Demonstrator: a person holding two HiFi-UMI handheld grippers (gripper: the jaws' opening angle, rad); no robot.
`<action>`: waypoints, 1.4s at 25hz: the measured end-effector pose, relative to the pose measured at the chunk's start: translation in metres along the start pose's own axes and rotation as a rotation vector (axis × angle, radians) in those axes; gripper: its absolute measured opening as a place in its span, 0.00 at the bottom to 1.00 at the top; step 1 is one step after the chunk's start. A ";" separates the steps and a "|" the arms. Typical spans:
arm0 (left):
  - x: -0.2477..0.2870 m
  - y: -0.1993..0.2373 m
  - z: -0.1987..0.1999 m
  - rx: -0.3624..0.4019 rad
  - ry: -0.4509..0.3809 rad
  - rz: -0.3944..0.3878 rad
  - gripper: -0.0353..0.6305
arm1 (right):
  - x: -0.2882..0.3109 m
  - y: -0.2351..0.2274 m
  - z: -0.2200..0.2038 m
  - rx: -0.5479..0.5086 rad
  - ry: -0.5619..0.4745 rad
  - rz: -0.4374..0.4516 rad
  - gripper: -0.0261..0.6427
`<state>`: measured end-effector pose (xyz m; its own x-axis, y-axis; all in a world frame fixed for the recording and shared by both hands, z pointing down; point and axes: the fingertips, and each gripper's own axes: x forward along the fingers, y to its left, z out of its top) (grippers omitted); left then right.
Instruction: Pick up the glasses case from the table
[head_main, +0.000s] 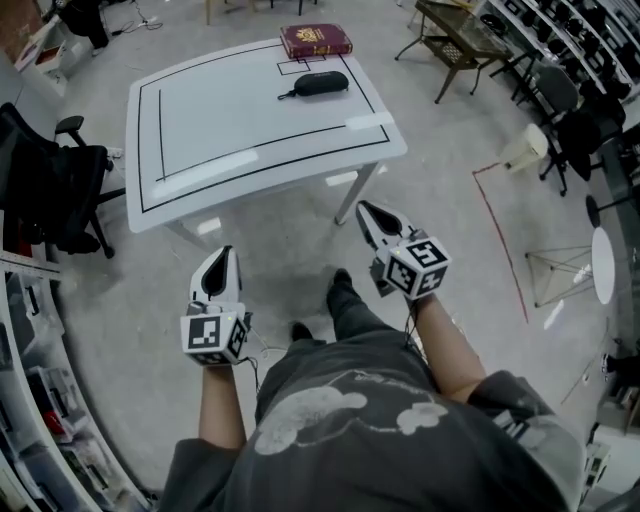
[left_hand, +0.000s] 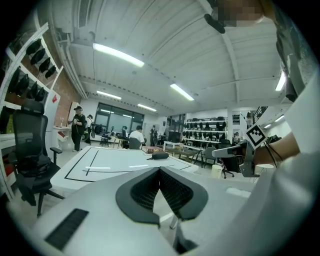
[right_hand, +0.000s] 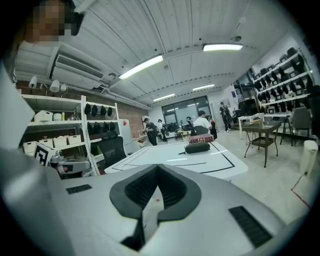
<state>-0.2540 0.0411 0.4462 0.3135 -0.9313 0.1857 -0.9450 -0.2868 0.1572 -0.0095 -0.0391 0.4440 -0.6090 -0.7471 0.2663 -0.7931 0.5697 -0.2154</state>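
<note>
At the far side of the white table (head_main: 200, 130), toward its 1 o'clock corner, the black glasses case (head_main: 318, 84) is lying flat inside a small taped box, its strap trailing toward 9 o'clock. A dark red book (head_main: 316, 40) is sitting just beyond it at 12 o'clock, near the case but apart from it.

Both tools are hanging short of the table's near edge, so the reach looks not yet begun. The left gripper (head_main: 224, 252) is pointing toward 12 o'clock with its jaws pressed together on nothing. The right gripper (head_main: 364, 207) is leaning toward 11 o'clock, likewise closed and empty. Either one would probably need to spread before taking the case.

Nothing on the tabletop is blocking the way. The case is waiting well apart from both grippers, though, so the person's legs are likely having to come closer or go round the table. A black office chair (head_main: 45, 185) is crowding the 9 o'clock side. A red floor line (head_main: 505, 240) and a pale bin (head_main: 525, 148) are lying off toward 2 o'clock.
</note>
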 end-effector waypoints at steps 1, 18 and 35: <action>0.005 0.001 0.000 0.002 0.002 -0.006 0.06 | 0.005 -0.004 0.001 0.002 -0.006 -0.006 0.04; 0.157 0.017 0.045 0.086 0.014 0.024 0.06 | 0.139 -0.146 0.072 0.009 -0.067 0.029 0.04; 0.365 -0.011 0.082 0.170 0.098 -0.024 0.09 | 0.249 -0.287 0.109 -0.008 0.011 0.113 0.04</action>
<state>-0.1371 -0.3141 0.4326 0.3361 -0.8997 0.2786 -0.9366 -0.3503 -0.0014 0.0672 -0.4257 0.4701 -0.6947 -0.6740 0.2512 -0.7193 0.6530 -0.2373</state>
